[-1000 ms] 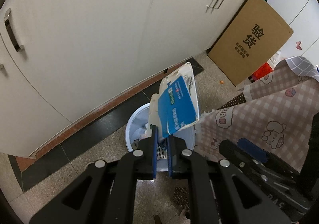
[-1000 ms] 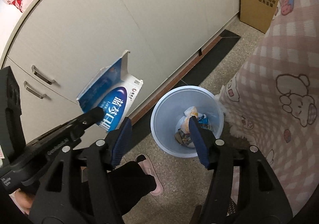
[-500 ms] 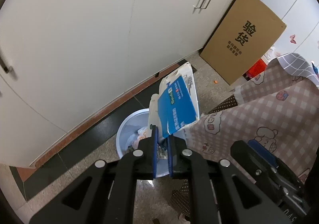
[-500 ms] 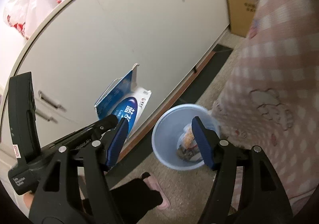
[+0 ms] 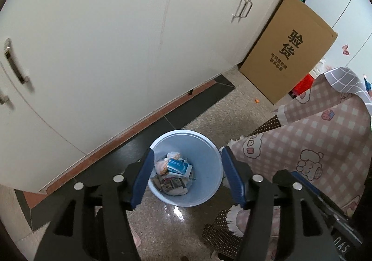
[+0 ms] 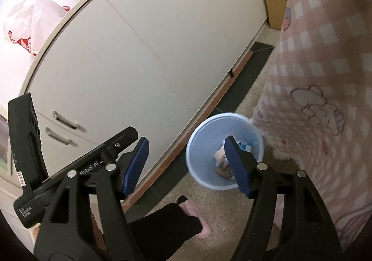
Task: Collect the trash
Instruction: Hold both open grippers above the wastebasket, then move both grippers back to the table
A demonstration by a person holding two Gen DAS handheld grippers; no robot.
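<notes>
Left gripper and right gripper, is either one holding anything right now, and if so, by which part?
Nothing is held. The left gripper and the right gripper are both open and empty. A blue and white carton lies inside the blue bin on other trash.

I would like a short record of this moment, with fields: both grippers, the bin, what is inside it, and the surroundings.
left gripper: open, empty, above the bin
right gripper: open, empty
bin: light blue, round, on the floor beside the white cabinet
contents: blue-and-white carton on top of other wrappers
nearby: pink checked cloth, cardboard box
</notes>
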